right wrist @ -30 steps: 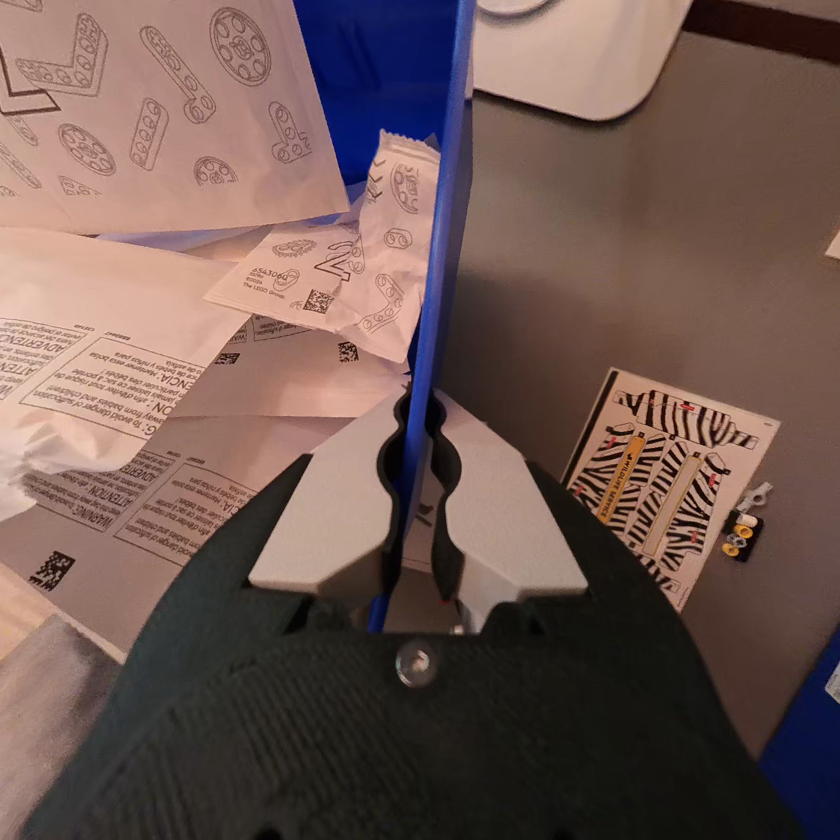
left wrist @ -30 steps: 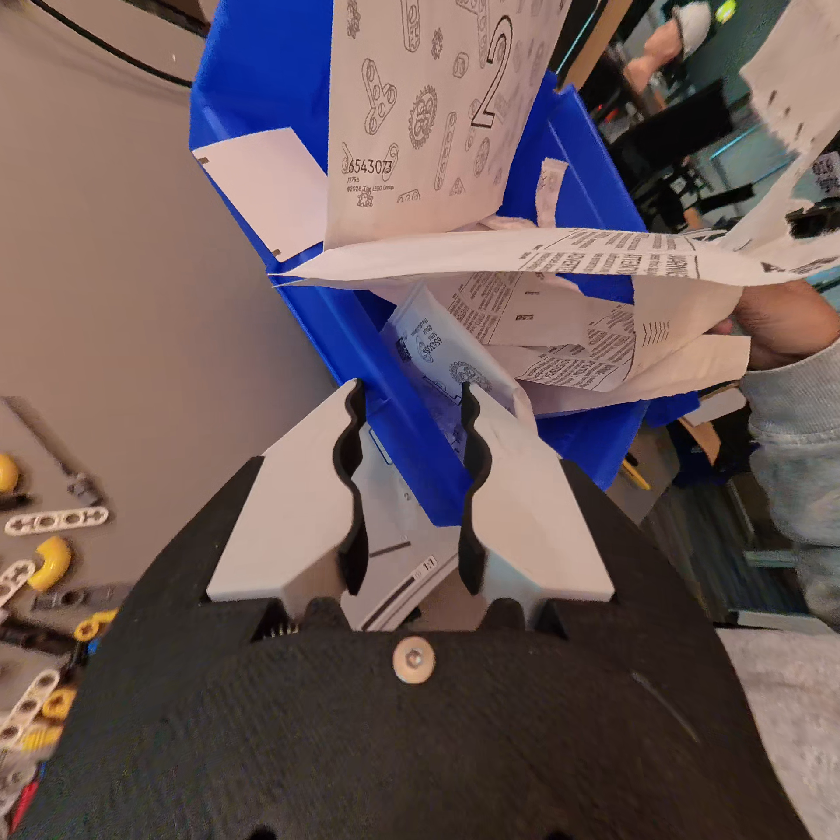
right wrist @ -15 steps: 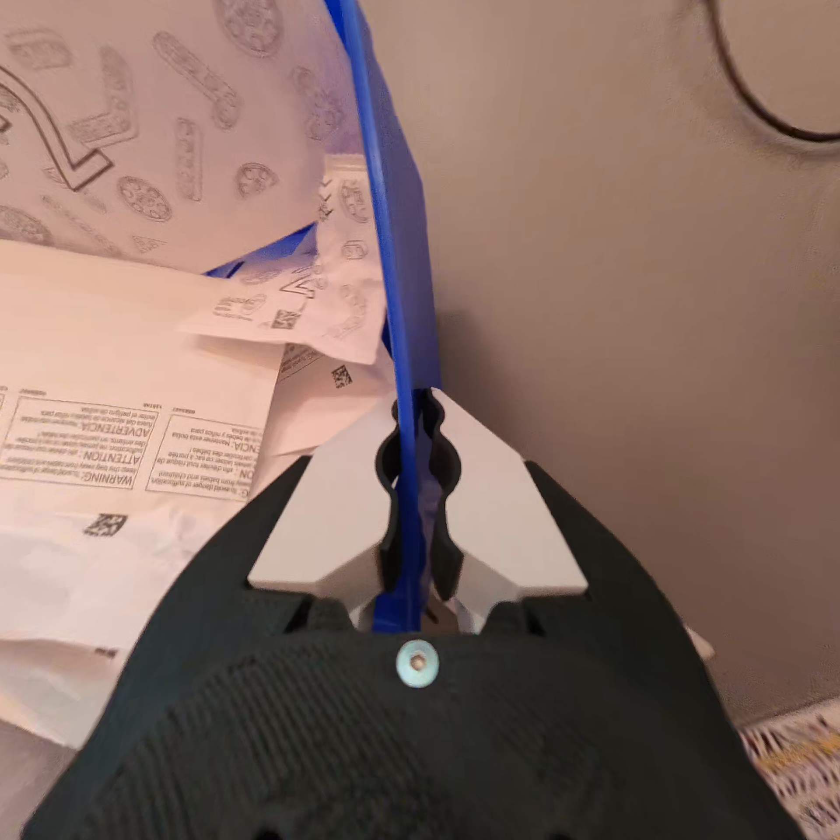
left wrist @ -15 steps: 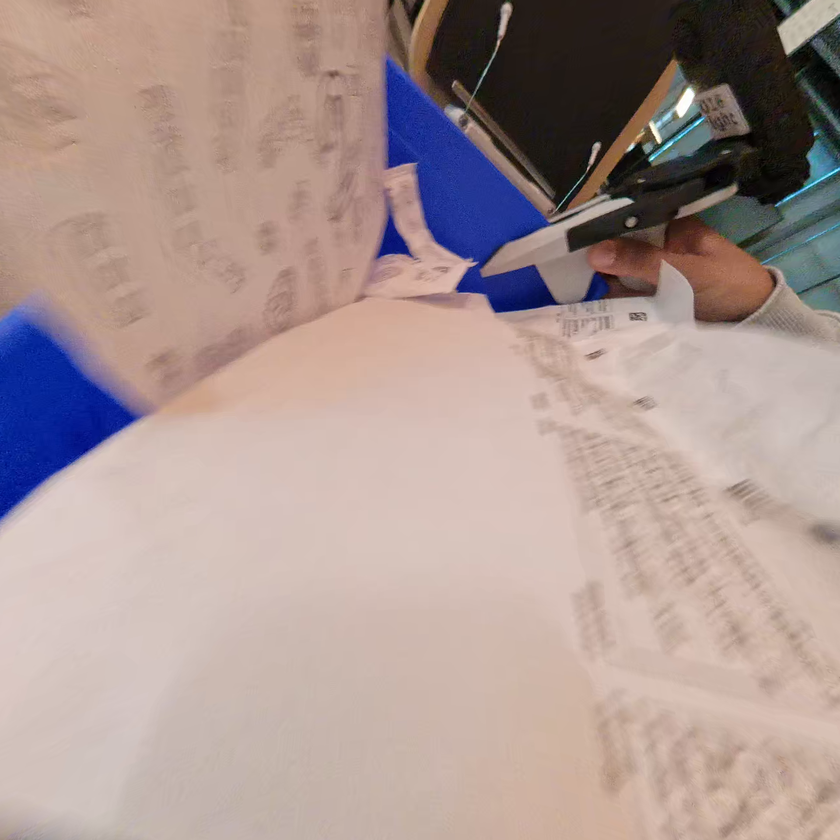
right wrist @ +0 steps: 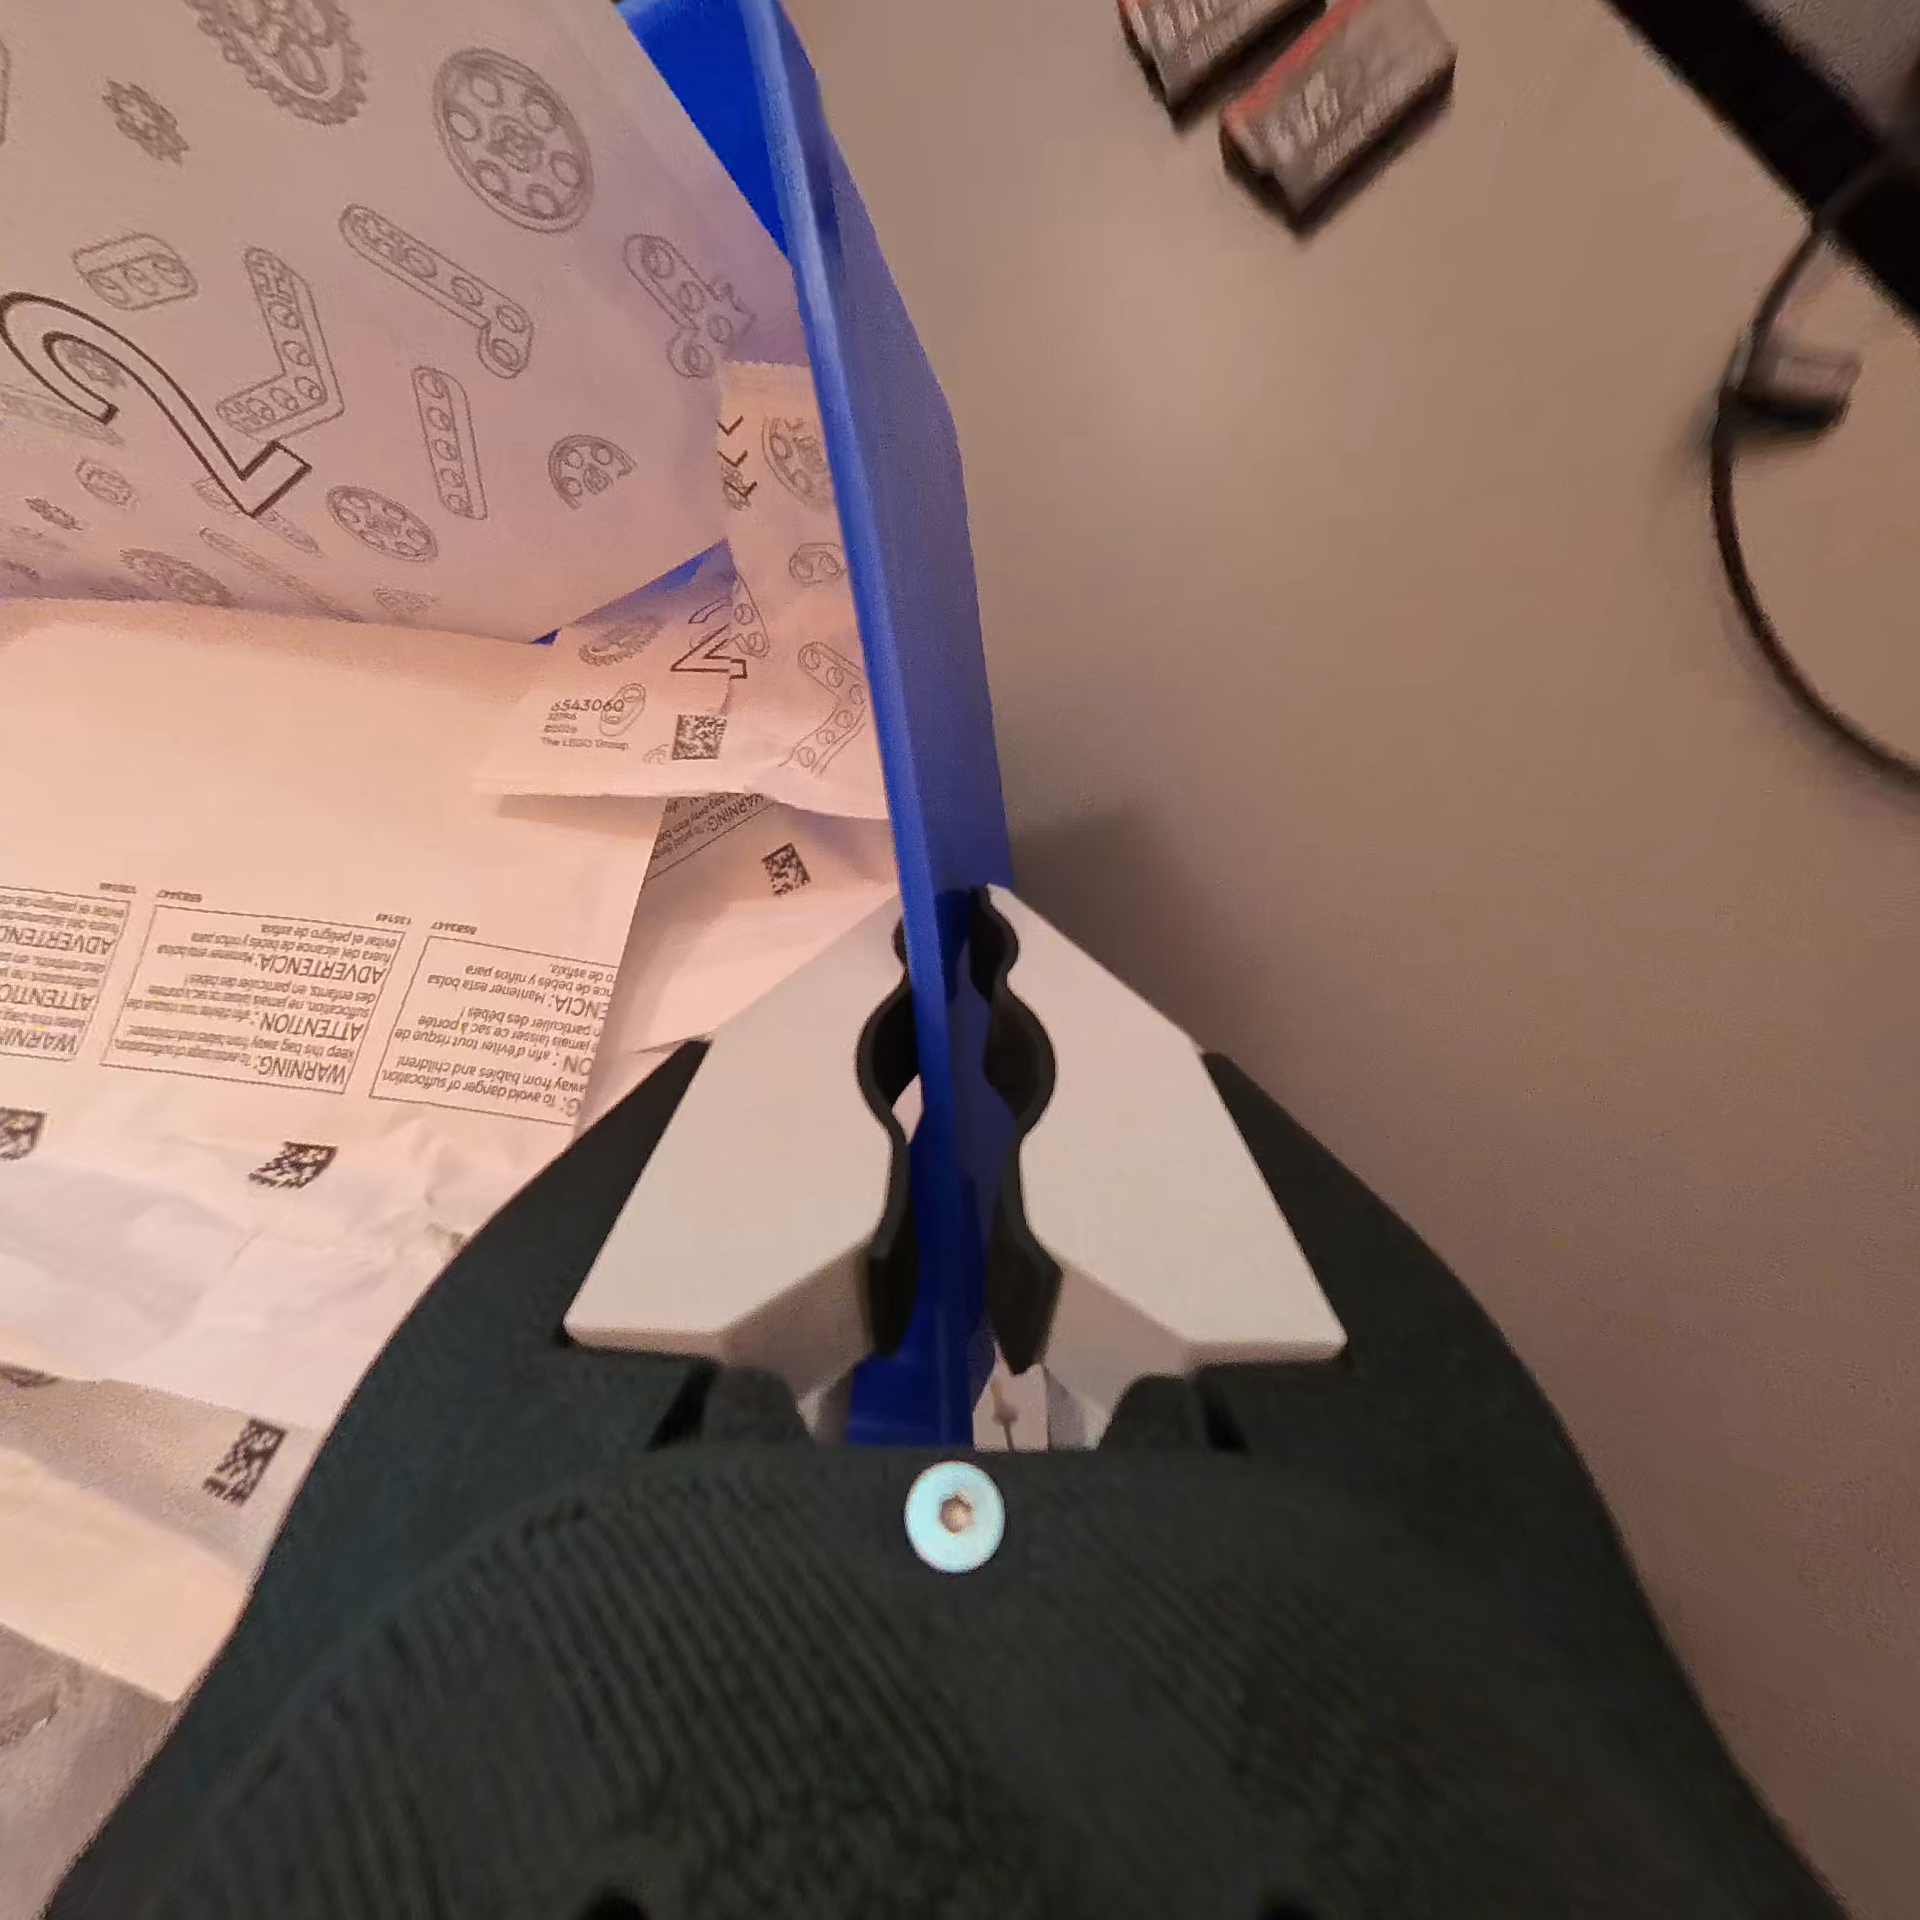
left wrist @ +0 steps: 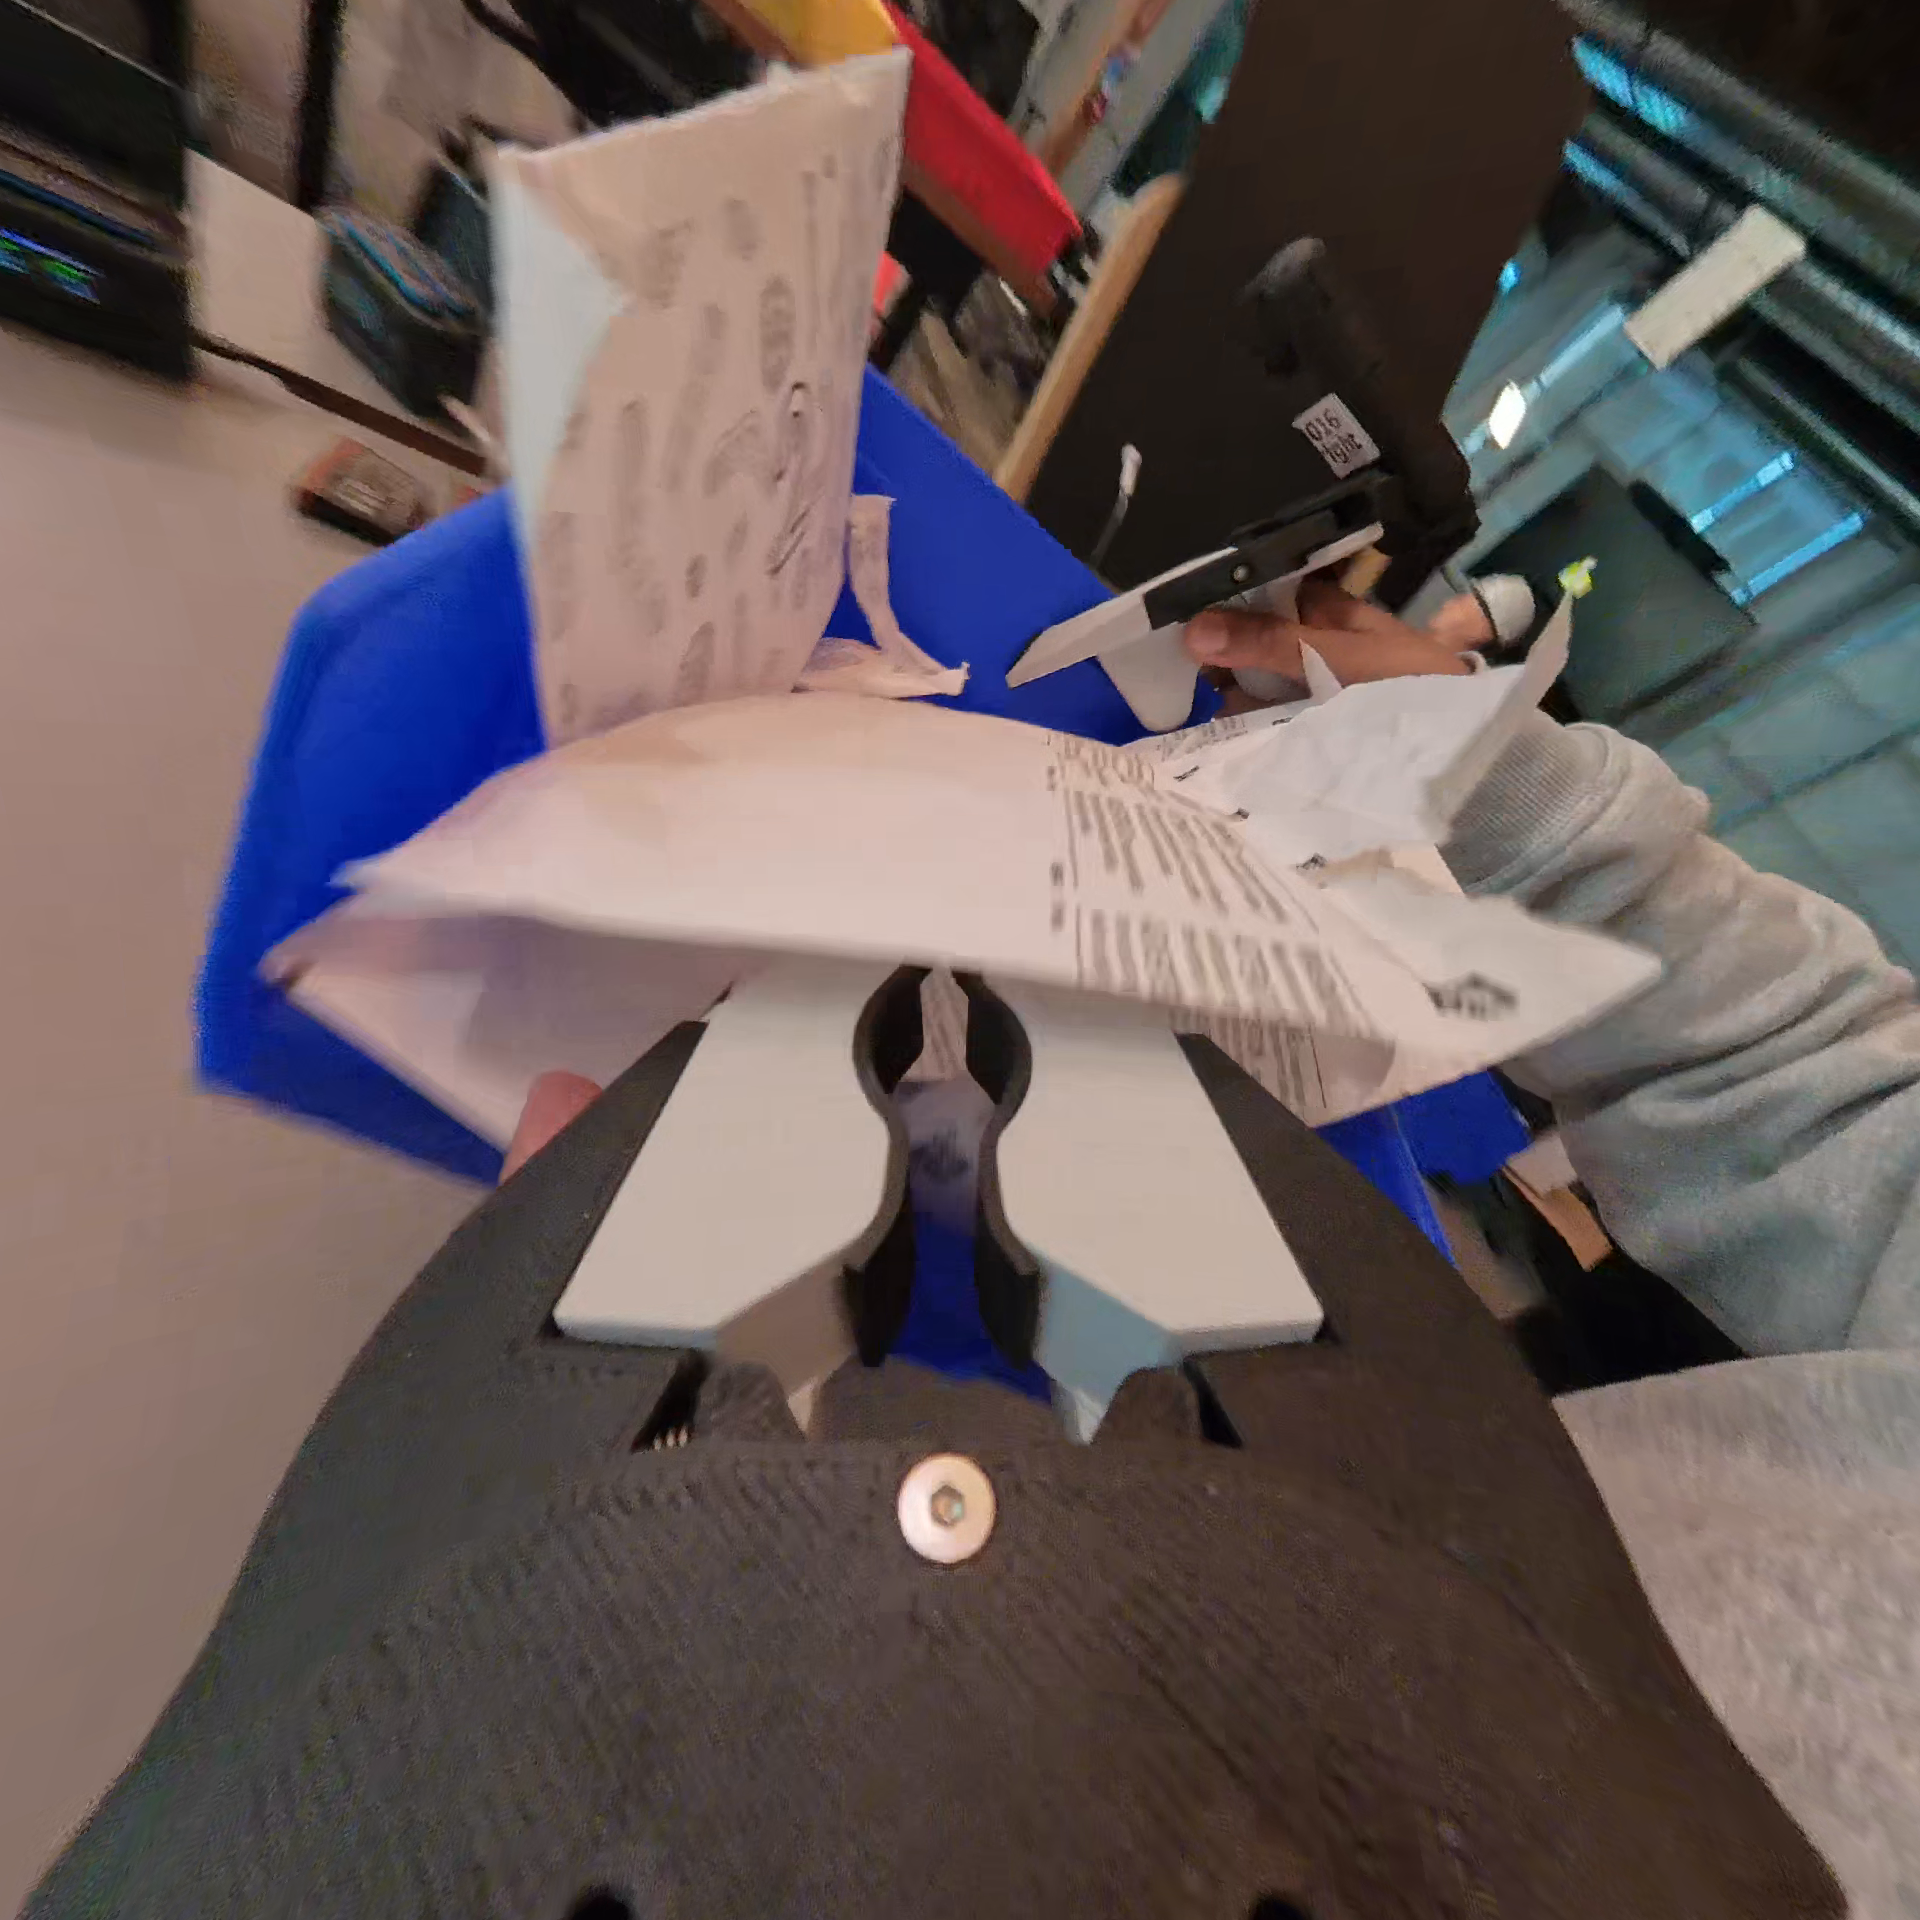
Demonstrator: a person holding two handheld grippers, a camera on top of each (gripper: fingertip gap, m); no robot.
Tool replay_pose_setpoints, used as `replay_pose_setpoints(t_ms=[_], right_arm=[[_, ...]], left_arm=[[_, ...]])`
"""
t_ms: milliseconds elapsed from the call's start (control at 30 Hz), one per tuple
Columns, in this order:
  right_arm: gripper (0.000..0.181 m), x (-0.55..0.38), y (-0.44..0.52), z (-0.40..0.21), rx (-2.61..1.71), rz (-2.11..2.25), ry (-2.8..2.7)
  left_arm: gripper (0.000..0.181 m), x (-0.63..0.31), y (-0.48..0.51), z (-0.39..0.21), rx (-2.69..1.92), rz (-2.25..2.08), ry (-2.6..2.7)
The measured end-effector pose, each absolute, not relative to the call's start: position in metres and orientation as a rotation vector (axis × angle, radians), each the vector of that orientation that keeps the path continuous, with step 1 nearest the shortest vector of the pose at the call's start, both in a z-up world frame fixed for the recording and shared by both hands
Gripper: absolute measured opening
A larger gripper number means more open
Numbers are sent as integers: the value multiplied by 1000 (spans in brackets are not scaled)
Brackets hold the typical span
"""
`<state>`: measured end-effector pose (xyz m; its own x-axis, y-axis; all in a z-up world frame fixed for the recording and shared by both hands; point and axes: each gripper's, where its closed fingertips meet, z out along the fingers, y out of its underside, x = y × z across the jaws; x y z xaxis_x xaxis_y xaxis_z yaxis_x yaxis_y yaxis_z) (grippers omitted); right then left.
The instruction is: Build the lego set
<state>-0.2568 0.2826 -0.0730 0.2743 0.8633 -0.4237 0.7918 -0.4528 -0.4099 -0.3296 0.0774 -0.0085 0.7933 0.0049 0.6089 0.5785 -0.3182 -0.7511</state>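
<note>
A blue bin (left wrist: 395,727) holds several white paper bags from the lego set. A tall bag (left wrist: 707,416) with printed part shapes stands in it, and a flat bag (left wrist: 831,862) with text blocks lies over the rim. My left gripper (left wrist: 940,997) is shut on the bin's near wall, its tips hidden under the flat bag. My right gripper (right wrist: 948,914) is shut on the bin's thin side wall (right wrist: 883,520); it also shows in the left wrist view (left wrist: 1101,644) at the far rim. The bags (right wrist: 312,935) lie left of it.
The beige table (right wrist: 1455,935) lies right of the bin. Two small dark packs (right wrist: 1320,104) and a black cable (right wrist: 1766,623) lie at its far side. A grey sleeve (left wrist: 1714,987) is at the right, and a dark screen (left wrist: 83,260) at the far left.
My left gripper went from open around the bin wall to shut on it. The bin has swung: the sticker sheet left the right view, and the packs and cable came in.
</note>
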Motion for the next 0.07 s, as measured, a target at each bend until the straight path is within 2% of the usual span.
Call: replay_pose_setpoints(t_ms=[33,67], right_arm=[[4,-271,284,-68,-2386,922,-1592],[3,-287,284,-63,-2353,919,-1616]], left_arm=[[0,-343,66,-8,-1798,-582,-485],[0,-355,53,-10,-1776,-549,-528]])
